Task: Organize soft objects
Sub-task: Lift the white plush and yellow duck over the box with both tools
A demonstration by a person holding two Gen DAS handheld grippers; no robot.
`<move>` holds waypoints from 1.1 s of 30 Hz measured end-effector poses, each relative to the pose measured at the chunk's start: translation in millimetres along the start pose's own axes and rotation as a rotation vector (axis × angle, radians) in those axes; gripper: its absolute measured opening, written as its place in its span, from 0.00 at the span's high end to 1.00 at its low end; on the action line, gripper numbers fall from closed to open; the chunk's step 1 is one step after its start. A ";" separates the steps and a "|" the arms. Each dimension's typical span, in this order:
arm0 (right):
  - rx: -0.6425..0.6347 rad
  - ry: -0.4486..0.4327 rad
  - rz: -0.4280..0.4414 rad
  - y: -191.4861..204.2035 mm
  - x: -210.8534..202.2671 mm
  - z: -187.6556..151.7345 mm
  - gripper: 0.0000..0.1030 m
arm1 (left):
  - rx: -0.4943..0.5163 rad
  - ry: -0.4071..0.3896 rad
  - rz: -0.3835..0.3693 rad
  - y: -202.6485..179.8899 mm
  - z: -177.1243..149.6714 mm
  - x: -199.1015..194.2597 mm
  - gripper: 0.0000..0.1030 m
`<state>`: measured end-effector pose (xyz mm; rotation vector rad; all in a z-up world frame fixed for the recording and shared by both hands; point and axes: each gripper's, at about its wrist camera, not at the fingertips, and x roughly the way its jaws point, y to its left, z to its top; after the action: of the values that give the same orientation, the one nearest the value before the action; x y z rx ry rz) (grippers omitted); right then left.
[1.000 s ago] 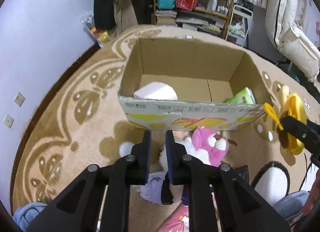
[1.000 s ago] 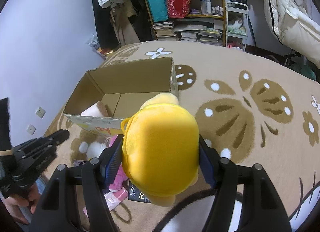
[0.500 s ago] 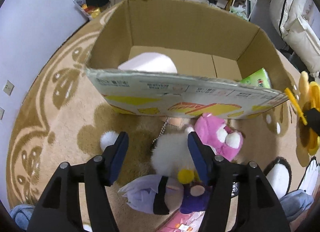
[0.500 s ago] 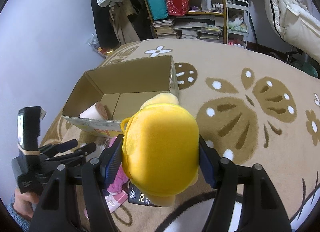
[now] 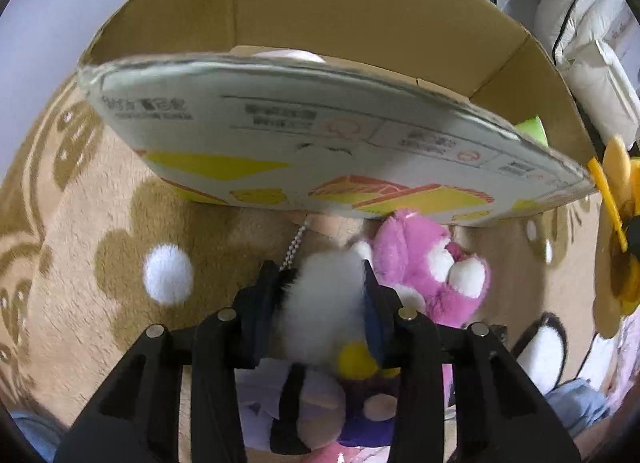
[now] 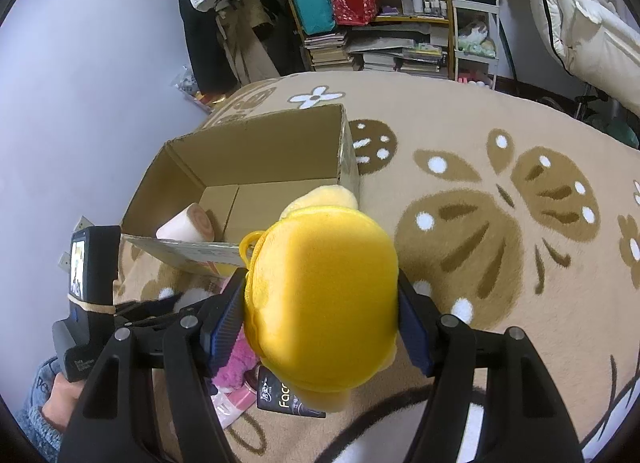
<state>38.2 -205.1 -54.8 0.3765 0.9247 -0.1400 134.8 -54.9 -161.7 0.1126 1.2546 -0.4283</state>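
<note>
Left wrist view: your left gripper [image 5: 322,295] has just been closing, its pads now pinching the white fluffy plush [image 5: 320,299] on the carpet [image 5: 80,223] beside the pink plush [image 5: 424,263]. Your right gripper [image 6: 320,315] grips the yellow plush [image 6: 320,303] above the carpet — not yet boxed. The cardboard box [image 6: 248,151] holds a pink roll-shaped toy [image 6: 188,223] and something green [image 5: 530,129]; several items remain outside.

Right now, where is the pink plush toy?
In the left wrist view, the pink plush toy lies on the carpet before the cardboard box, right of the white fluffy toy.
</note>
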 end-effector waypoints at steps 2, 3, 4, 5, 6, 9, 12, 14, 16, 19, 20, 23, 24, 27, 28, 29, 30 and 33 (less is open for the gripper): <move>-0.007 -0.002 0.001 1.3 -0.2 -0.3 0.30 | 0.011 -0.005 0.015 -2.9 -0.5 -1.7 0.67; -0.010 -0.004 0.002 2.2 -0.6 -0.4 0.30 | 0.011 -0.015 0.024 -3.2 -0.6 -3.5 0.67; -0.012 -0.006 0.003 2.8 -0.9 -0.6 0.30 | 0.012 -0.019 0.033 -4.2 -0.7 -4.5 0.67; -0.013 -0.008 0.003 3.2 -1.4 -0.5 0.30 | 0.015 -0.027 0.049 -5.8 -0.9 -6.0 0.67; -0.013 -0.011 0.003 3.4 -2.1 -0.5 0.30 | 0.015 -0.034 0.058 -6.6 -2.2 -7.8 0.67; -0.010 -0.018 0.002 2.5 -3.8 -0.5 0.30 | 0.003 -0.057 0.071 -3.7 -2.8 -14.5 0.67; -0.002 -0.024 0.003 0.4 -5.7 -1.0 0.30 | -0.014 -0.097 0.100 -1.6 -4.4 -26.8 0.67; 0.000 -0.033 0.003 -0.2 -8.4 -1.1 0.30 | -0.023 -0.124 0.103 -1.0 -6.9 -36.7 0.67; 0.000 -0.045 0.005 -0.1 -12.0 -1.4 0.30 | -0.019 -0.153 0.111 -0.4 -4.8 -50.2 0.67; -0.004 -0.061 0.006 1.9 -17.0 -1.0 0.30 | 0.000 -0.211 0.154 -3.1 -8.5 -72.9 0.68; -0.007 -0.065 0.005 2.9 -18.2 -0.7 0.30 | 0.003 -0.226 0.154 -3.4 -8.7 -79.5 0.68; -0.020 -0.078 0.004 5.7 -22.0 -0.4 0.30 | 0.002 -0.279 0.159 -4.3 -12.0 -101.2 0.68; -0.023 -0.082 0.003 6.4 -23.2 -0.4 0.30 | -0.004 -0.302 0.160 -4.2 -12.7 -109.7 0.68; -0.026 -0.092 0.001 7.1 -26.6 -0.3 0.30 | -0.006 -0.360 0.173 -5.7 -13.9 -128.7 0.68; -0.027 -0.099 0.002 7.7 -28.3 0.1 0.30 | 0.002 -0.388 0.196 -7.7 -13.1 -135.2 0.68; -0.029 -0.105 0.002 8.0 -29.5 0.6 0.30 | 0.011 -0.411 0.212 -10.2 -11.6 -139.5 0.68; -0.031 -0.112 0.003 8.4 -30.7 1.3 0.30 | 0.020 -0.434 0.223 -11.6 -11.6 -144.3 0.68; -0.035 -0.135 0.013 10.3 -34.0 4.1 0.30 | 0.026 -0.497 0.244 -13.4 -5.8 -156.3 0.68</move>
<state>23.7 -198.6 -22.7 0.3361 0.7903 -0.1353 86.6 -25.9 -15.2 0.1678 0.7344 -0.2398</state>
